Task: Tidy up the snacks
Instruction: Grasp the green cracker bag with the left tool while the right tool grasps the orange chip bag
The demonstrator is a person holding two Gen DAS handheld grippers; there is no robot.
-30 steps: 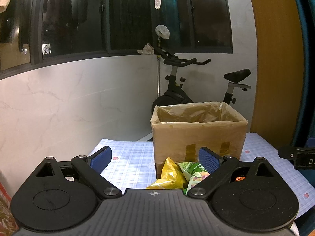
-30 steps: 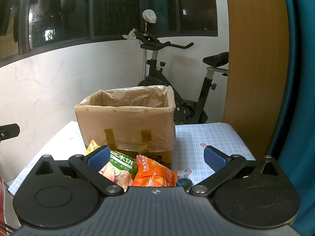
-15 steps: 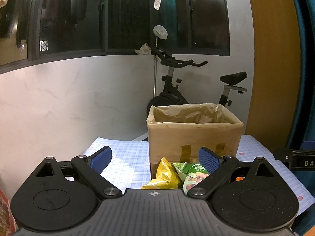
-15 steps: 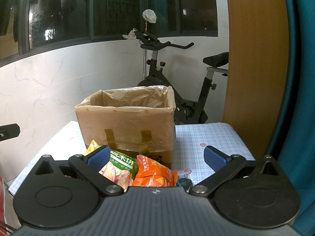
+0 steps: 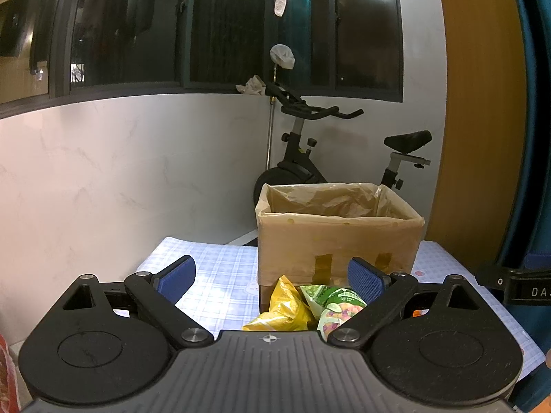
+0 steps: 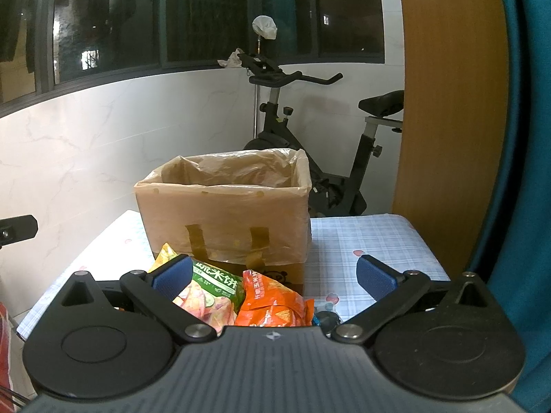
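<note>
A cardboard box (image 5: 339, 237) lined with a plastic bag stands on the checked table; it also shows in the right wrist view (image 6: 227, 220). In front of it lie a yellow snack bag (image 5: 286, 303), a green snack bag (image 5: 335, 304) (image 6: 210, 292) and an orange snack bag (image 6: 275, 304). My left gripper (image 5: 272, 275) is open and empty, above and before the bags. My right gripper (image 6: 273, 273) is open and empty, with the green and orange bags low between its fingers.
The table has a blue checked cloth (image 6: 365, 244). An exercise bike (image 5: 310, 158) stands behind the table by the white wall. A wooden panel (image 6: 447, 103) and a teal curtain are to the right. The right gripper's body (image 5: 516, 284) shows at the left view's right edge.
The left gripper has drifted back and left a little, so the box sits lower and slightly smaller in its view. The right gripper has not moved.
</note>
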